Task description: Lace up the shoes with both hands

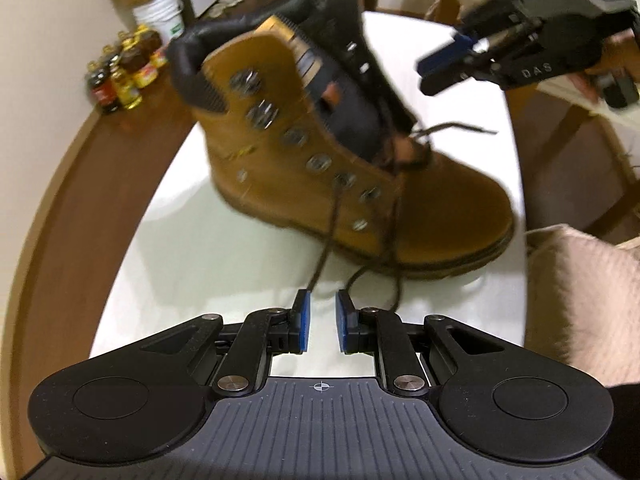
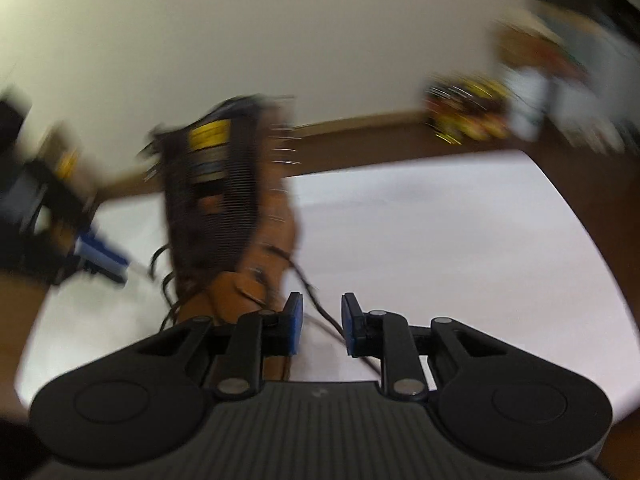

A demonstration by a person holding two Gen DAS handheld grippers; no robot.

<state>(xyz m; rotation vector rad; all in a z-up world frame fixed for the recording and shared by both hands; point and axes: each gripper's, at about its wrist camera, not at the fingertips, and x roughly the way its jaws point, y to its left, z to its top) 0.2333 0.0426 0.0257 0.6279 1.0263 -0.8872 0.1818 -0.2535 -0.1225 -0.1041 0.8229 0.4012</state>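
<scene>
A tan lace-up boot (image 1: 320,168) stands on the white table (image 1: 192,256), toe to the right, tongue open. Its dark lace (image 1: 326,236) drops from a lower eyelet to just beyond my left gripper (image 1: 322,316), which is open with only bare table showing between its blue pads. A second lace loop (image 1: 394,280) lies by the right fingertip. My right gripper (image 1: 434,70) hovers above the boot's toe side. The right wrist view is blurred: the boot (image 2: 232,200) is at left, and my right gripper (image 2: 320,320) is open with a lace strand (image 2: 320,312) running through the gap, not pinched.
Several bottles (image 1: 120,76) and a white bucket (image 1: 160,12) stand on the wooden floor beyond the table's far left edge. A beige padded cushion (image 1: 580,300) sits at the table's right. A person's hand (image 1: 580,76) grips the right gripper.
</scene>
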